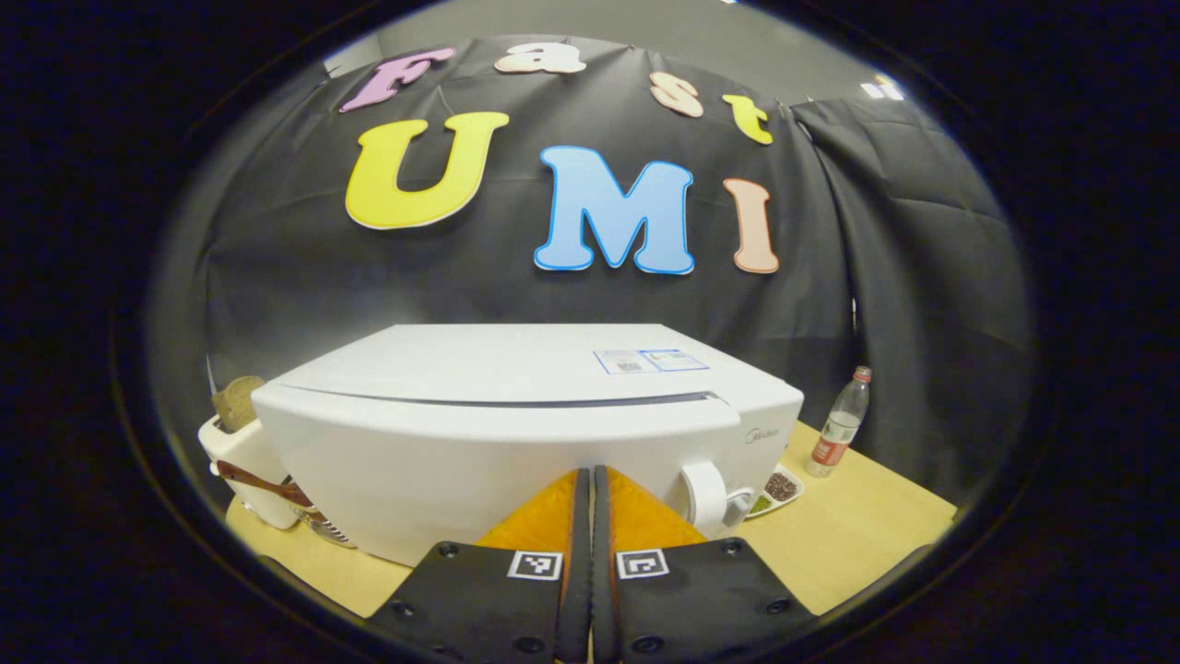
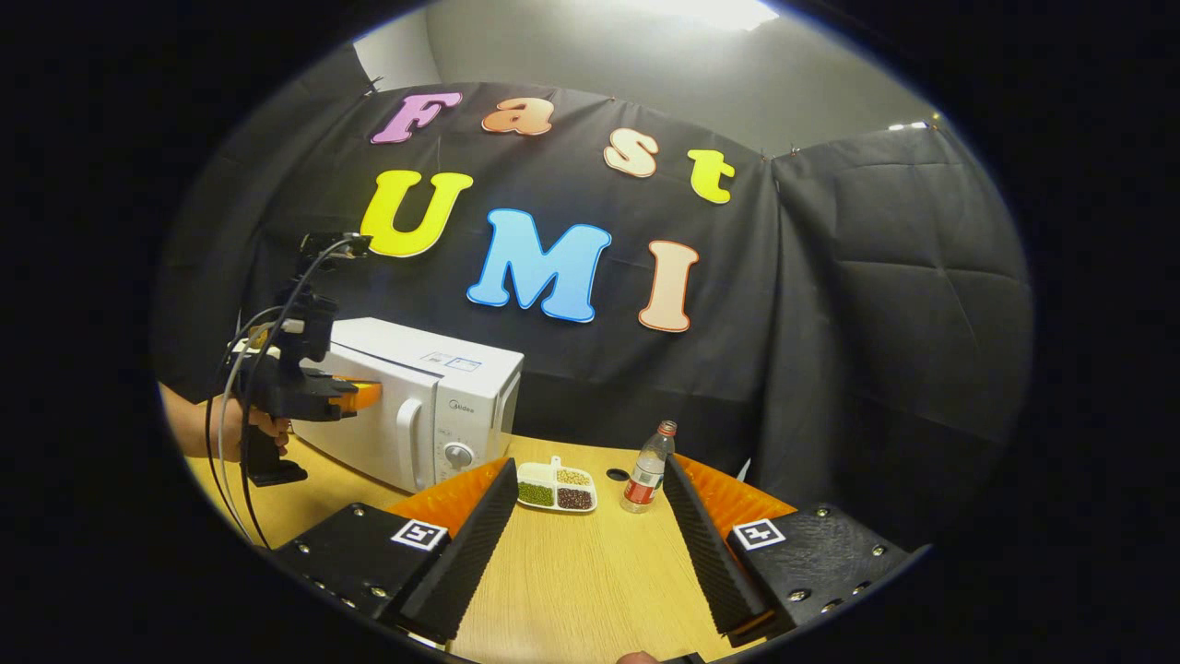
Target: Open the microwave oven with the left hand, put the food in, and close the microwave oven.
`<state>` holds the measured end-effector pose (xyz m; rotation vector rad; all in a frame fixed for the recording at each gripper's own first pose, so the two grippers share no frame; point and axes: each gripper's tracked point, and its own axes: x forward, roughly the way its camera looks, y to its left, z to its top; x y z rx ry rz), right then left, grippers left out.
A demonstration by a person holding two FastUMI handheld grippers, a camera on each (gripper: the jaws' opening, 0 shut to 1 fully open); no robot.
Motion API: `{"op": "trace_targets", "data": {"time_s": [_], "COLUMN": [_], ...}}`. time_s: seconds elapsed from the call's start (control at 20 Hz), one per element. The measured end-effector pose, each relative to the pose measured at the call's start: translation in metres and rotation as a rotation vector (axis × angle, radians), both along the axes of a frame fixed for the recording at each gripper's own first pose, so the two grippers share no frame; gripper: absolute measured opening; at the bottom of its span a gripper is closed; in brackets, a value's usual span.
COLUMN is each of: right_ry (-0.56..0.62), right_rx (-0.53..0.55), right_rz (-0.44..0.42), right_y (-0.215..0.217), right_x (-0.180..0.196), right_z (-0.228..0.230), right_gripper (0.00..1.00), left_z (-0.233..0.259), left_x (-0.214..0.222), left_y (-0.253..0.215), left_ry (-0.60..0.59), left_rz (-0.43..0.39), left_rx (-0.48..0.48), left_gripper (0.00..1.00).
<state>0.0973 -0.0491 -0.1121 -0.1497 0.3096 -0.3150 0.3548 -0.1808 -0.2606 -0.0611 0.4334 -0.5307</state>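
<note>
Left tongs are sitting fully closed, holding nothing, facing the shut microwave. Right tongs are hovering wide open and empty over the table, facing the food tray

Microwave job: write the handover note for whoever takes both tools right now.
Left tool: shut, holding nothing, up against the microwave door front, left of its handle.
Right tool: open, holding nothing, above the table, aimed at the food tray.
Tray sits on the table right of the microwave, beside a water bottle.
Done: nothing; door is closed.
Left: open door, load tray, close door.
</note>
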Motion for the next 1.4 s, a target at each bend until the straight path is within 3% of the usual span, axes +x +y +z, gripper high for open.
{"op": "trace_targets", "data": {"time_s": [0.1,0.25,0.5,1.15,1.4], "right_ry": [-0.009,-0.012,-0.037,-0.130,-0.156], "right_rx": [0.010,0.025,0.046,0.107,0.147], "right_rz": [0.010,0.032,0.066,0.207,0.210], "right_y": [0.003,0.008,0.013,0.020,0.025], "right_x": [0.000,0.001,-0.003,-0.040,-0.046], "right_z": [0.000,-0.002,0.006,0.023,0.029], "right_gripper": [0.97,0.97,0.97,0.97,0.97], "left_z": [0.001,-0.007,0.016,0.141,0.176], "left_x": [0.002,0.011,-0.002,-0.137,-0.180], "left_y": [-0.001,-0.004,-0.003,0.052,0.075], "left_ry": [-0.006,-0.009,-0.046,-0.203,-0.277], "left_rz": [0.011,0.019,0.044,0.129,0.143], "left_rx": [-0.008,0.078,0.073,-0.009,-0.006], "left_gripper": [0.07,0.07,0.07,0.07,0.07]}}
